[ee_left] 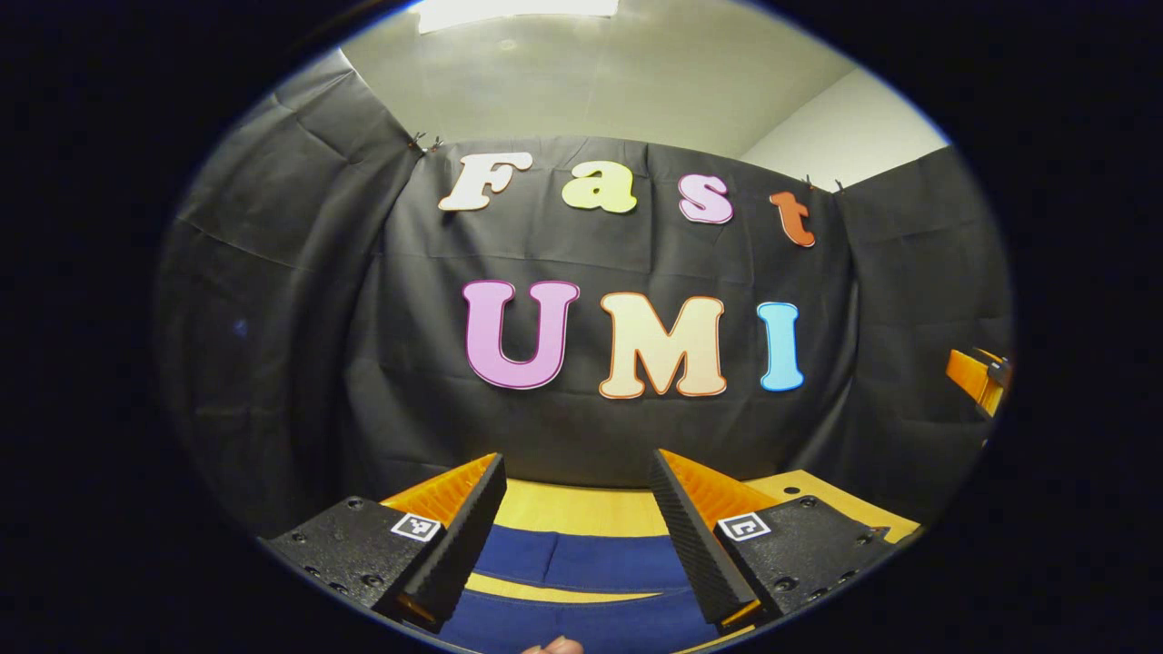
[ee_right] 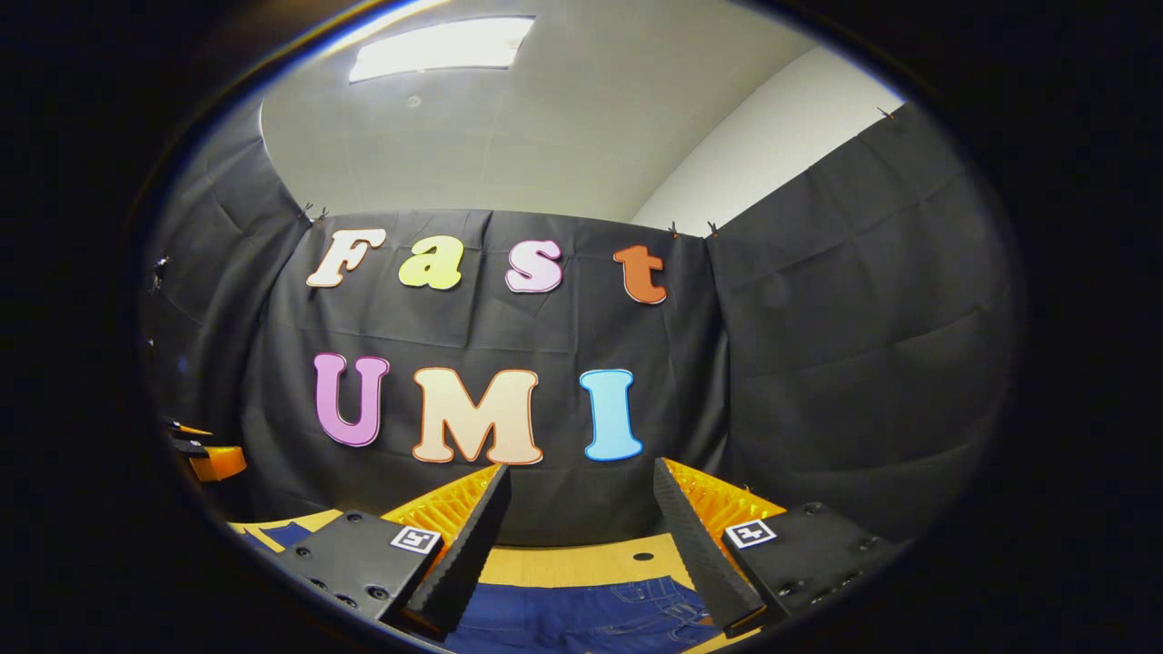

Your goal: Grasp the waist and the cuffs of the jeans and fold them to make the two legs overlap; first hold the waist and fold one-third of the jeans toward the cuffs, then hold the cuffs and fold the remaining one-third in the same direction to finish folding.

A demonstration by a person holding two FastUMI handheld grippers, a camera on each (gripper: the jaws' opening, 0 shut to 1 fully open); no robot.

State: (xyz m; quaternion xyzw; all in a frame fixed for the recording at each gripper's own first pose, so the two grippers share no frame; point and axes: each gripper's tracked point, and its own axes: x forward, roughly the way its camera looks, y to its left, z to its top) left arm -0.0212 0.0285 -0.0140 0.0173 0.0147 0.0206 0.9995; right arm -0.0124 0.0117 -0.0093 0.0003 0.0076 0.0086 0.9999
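Blue jeans [ee_left: 572, 563] lie flat on the yellow table [ee_left: 581, 509] below my left gripper [ee_left: 577, 472], with a strip of table showing between two bands of denim. That gripper is open, held above the cloth with nothing between its fingers. In the right gripper view the jeans [ee_right: 581, 618] show stitching and a pocket area under my right gripper [ee_right: 581, 481], which is also open and holds nothing. The other gripper [ee_right: 204, 454] shows at the far left of the right gripper view. At the far right of the left gripper view the other gripper [ee_left: 979, 377] appears.
Black cloth walls close the booth at the back and on both sides, right behind the table's far edge [ee_right: 591, 559]. A small dark hole [ee_right: 643, 556] marks the table top. A fingertip [ee_left: 554, 647] shows at the bottom of the left gripper view.
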